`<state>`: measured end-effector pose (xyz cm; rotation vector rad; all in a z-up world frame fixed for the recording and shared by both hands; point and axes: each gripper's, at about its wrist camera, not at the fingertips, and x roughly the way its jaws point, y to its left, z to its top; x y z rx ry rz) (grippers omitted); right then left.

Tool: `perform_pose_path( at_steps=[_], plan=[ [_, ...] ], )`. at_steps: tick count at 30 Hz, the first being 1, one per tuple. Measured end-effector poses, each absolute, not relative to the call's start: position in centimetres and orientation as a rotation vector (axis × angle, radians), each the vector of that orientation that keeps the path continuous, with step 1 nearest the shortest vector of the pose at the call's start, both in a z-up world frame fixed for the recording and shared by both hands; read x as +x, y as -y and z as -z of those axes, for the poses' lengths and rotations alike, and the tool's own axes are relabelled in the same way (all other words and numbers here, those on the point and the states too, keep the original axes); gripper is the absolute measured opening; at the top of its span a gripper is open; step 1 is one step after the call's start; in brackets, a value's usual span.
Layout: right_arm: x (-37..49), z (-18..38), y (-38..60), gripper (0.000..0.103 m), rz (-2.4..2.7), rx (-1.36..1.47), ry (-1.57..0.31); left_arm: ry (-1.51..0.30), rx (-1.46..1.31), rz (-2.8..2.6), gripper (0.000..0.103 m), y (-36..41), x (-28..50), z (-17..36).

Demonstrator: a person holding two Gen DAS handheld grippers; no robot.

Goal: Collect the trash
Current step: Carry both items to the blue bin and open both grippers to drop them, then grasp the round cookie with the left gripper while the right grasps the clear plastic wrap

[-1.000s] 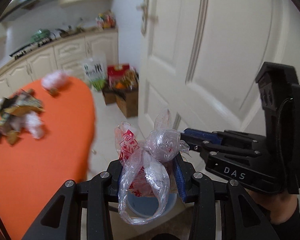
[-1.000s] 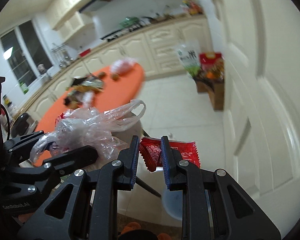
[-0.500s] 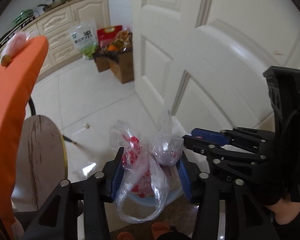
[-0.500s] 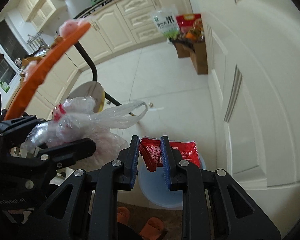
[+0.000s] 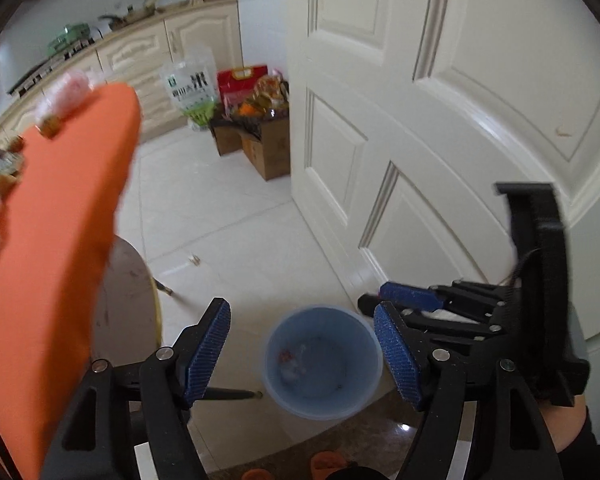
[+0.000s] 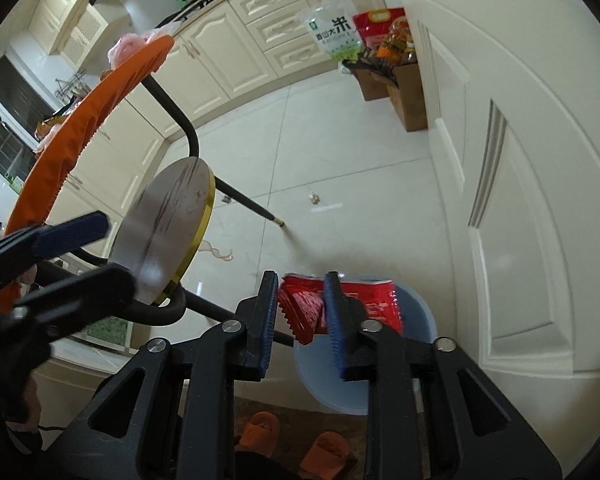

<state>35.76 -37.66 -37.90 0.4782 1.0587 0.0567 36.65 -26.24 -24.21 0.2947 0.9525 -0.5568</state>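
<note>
A pale blue bin [image 5: 323, 362] stands on the white floor beside the door. Crumpled plastic trash [image 5: 294, 362] lies inside it. My left gripper [image 5: 302, 344] is open and empty above the bin. My right gripper [image 6: 300, 312] is shut on a red snack wrapper [image 6: 304, 308] and holds it over the bin [image 6: 414, 344]. The right gripper also shows in the left wrist view [image 5: 384, 300], just right of the bin. The left gripper shows open in the right wrist view [image 6: 72, 256].
An orange round table [image 5: 56, 248] with more trash [image 5: 66, 88] stands at the left, with a round stool [image 6: 168, 224] beneath its edge. A white door [image 5: 440, 120] is at the right. Cardboard boxes [image 5: 260, 140] with bags stand by the cabinets. A scrap [image 6: 314, 199] lies on the floor.
My left gripper has opened and the clear plastic bag has dropped from it into the bin. The right gripper still holds the red wrapper and has lowered toward the bin.
</note>
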Motion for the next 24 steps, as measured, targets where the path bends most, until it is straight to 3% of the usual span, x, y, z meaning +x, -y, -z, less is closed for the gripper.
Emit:
perform_pose_path(
  at_steps=[2, 4, 7, 9, 12, 15, 18, 24],
  plan=[
    [35.7, 37.5, 37.4, 0.03, -0.051, 0.476, -1.048, -0.928, 0.303, 0.563, 0.071, 26.2, 35.8, 23.3],
    [35.8, 37.1, 37.3, 0.044, -0.049, 0.48, -1.037, -0.905, 0.293, 0.562, 0.073, 25.6, 35.0, 22.2],
    [35.5, 35.8, 36.9, 0.045, -0.038, 0.463, -1.029, -0.881, 0.265, 0.556, 0.074, 24.3, 33.7, 20.7],
    [35.0, 34.3, 36.3, 0.048, -0.037, 0.455, -1.011, -0.857, 0.247, 0.539, 0.074, 23.0, 32.8, 19.3],
    [34.4, 31.7, 34.9, 0.063, -0.044, 0.414, -0.984, -0.816, 0.209, 0.51, 0.075, 20.3, 30.9, 17.3],
    [34.0, 28.4, 33.1, 0.066, -0.066, 0.373, -0.937, -0.762, 0.173, 0.472, 0.08, 17.2, 29.1, 15.6],
    [33.9, 25.1, 31.1, 0.078, -0.075, 0.32, -0.872, -0.721, 0.131, 0.43, 0.084, 13.3, 27.9, 13.9],
    [37.3, 20.4, 24.6, 0.082, -0.16, 0.217, -0.803, -0.665, 0.086, 0.281, 0.09, 5.3, 27.8, 12.1]
  ],
)
